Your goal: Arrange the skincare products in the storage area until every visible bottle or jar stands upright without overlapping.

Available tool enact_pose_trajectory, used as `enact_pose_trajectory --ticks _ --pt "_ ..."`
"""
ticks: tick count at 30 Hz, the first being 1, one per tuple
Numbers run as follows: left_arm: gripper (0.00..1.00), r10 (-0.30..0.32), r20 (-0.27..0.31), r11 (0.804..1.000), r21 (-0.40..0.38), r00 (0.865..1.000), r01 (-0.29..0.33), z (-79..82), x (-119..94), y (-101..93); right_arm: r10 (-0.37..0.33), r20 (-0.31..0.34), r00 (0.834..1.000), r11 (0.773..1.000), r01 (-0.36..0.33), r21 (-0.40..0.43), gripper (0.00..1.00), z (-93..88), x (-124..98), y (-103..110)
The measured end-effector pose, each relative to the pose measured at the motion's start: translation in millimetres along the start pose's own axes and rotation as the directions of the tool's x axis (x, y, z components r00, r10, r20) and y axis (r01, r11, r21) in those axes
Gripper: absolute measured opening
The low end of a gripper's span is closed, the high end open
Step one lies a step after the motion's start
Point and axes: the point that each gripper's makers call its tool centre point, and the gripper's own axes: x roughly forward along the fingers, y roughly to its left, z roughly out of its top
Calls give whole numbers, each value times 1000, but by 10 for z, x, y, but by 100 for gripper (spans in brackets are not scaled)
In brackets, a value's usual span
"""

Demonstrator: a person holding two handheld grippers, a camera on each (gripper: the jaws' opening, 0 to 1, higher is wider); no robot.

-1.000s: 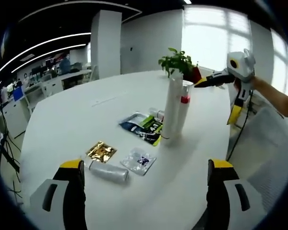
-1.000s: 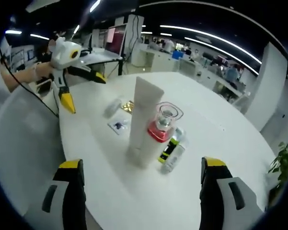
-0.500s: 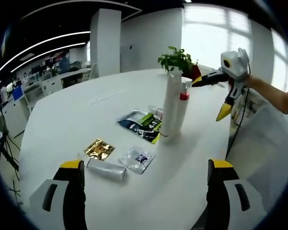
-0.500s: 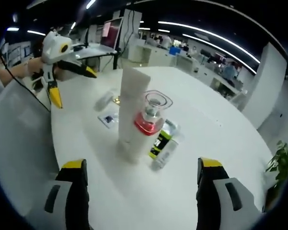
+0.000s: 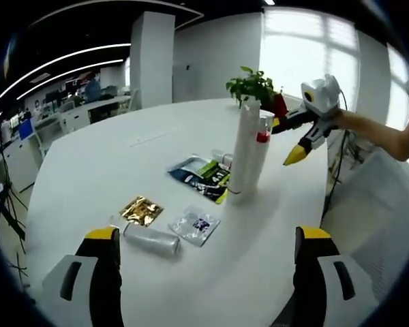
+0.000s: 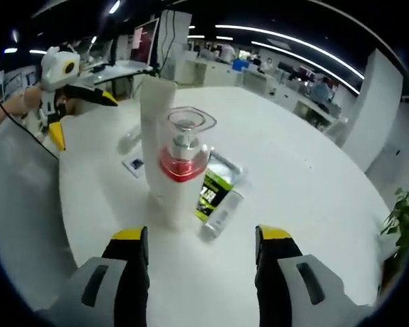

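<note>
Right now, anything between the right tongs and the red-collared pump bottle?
In the right gripper view, only bare table lies between the right tongs and the pump bottle.

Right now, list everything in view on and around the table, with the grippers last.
Tall white squeeze tube: one, white, upright mid-table.
Clear-capped pump bottle with red collar: one, white body, upright, right beside the tube.
Dark sachet with green label: one, flat by the tube's base.
Small clear bottle with white cap: one, lying by that sachet.
Gold foil sachet: one, flat, near edge.
Clear sachet with dark print: one, flat beside the gold one.
Clear plastic bottle: one, on its side.
Potted green plant: one, behind the tube.
White round table: one.
Left gripper: jaws apart.
Right gripper: jaws apart, facing the pump bottle.
</note>
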Motion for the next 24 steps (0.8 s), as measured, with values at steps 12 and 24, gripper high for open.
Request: enact_pose_trajectory --ticks 12,24 --pt "98 2 -6 1000 -8 1000 -2 -7 6 -20 -29 -30 999 999 30 29 39 -96 214 -169" --pt "98 2 -18 1000 -13 1000 -2 -36 20 -35 -21 -68 997 1000 21 6 37 -143 442 -162"
